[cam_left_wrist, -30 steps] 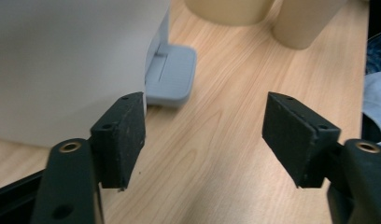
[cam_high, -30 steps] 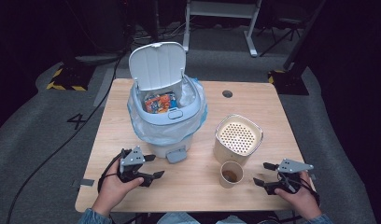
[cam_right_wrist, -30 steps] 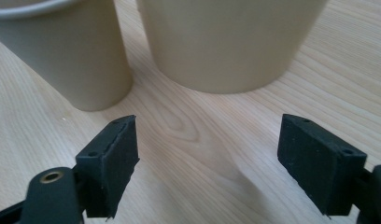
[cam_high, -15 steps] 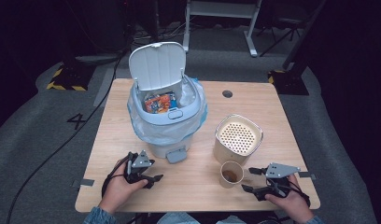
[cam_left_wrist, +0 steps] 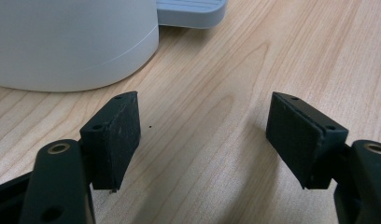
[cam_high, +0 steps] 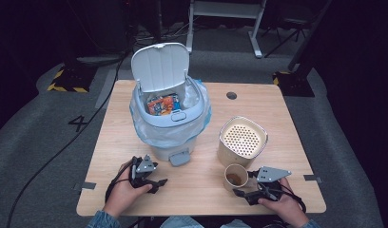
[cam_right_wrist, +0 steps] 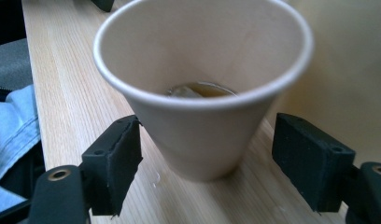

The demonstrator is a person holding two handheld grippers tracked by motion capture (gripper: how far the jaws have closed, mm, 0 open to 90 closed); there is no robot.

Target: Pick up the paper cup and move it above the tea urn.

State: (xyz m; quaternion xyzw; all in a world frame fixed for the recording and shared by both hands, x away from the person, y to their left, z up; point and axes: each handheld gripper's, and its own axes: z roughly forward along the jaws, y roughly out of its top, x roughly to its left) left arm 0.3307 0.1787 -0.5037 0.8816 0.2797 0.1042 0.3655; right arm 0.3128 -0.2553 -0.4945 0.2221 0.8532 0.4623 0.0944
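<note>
At the near left of the bench (cam_high: 111, 142) our left gripper (cam_high: 151, 179) sits low over the wood, its jaws spread wide, having just opened further, with nothing between them. Just beyond it stands the white pedal bin (cam_high: 169, 121), lid up, wrappers inside. To the right, a cream canister (cam_high: 242, 141) with a perforated lid stands just behind the paper cup (cam_high: 235, 176), which holds a little brown liquid. At the near right, our right gripper (cam_high: 245, 185) straddles the cup; its jaws, having just opened a little, flank it without pressing on it.
</note>
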